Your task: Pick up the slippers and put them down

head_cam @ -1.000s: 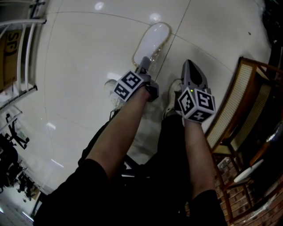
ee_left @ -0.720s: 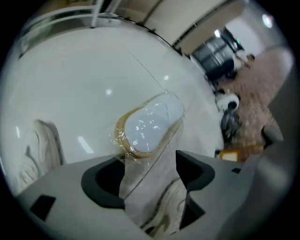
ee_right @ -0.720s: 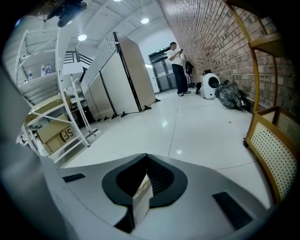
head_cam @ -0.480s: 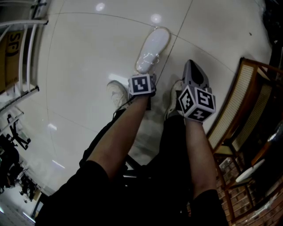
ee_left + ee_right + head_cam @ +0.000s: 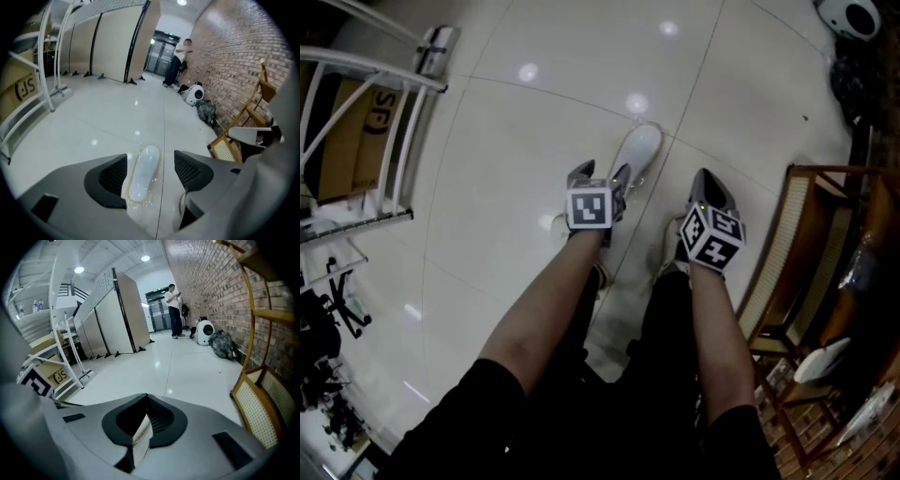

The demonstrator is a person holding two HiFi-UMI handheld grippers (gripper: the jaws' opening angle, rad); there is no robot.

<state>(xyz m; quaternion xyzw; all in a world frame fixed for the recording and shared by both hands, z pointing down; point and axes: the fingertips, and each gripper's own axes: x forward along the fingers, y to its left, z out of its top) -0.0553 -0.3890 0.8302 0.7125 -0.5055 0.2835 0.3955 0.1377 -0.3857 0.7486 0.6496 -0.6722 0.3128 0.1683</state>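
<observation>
Slipper [image 5: 637,152] lies on floor [image 5: 506,187] just ahead of left gripper [image 5: 601,172], in line with its gap, not touching. Right gripper [image 5: 146,404] sits right of it, second slipper [image 5: 140,439] edge-on between its jaws. Chair [image 5: 783,253] further right; rack [image 5: 389,122] far left.

The floor [image 5: 487,187] is glossy, smooth pale tile. The slipper [image 5: 140,178] looks like translucent, shiny plastic. Matt grey plastic forms the left hand-held gripper [image 5: 150,161], with ribbed black pads [image 5: 115,176]. The wall [image 5: 225,56] is rough brick.
</observation>
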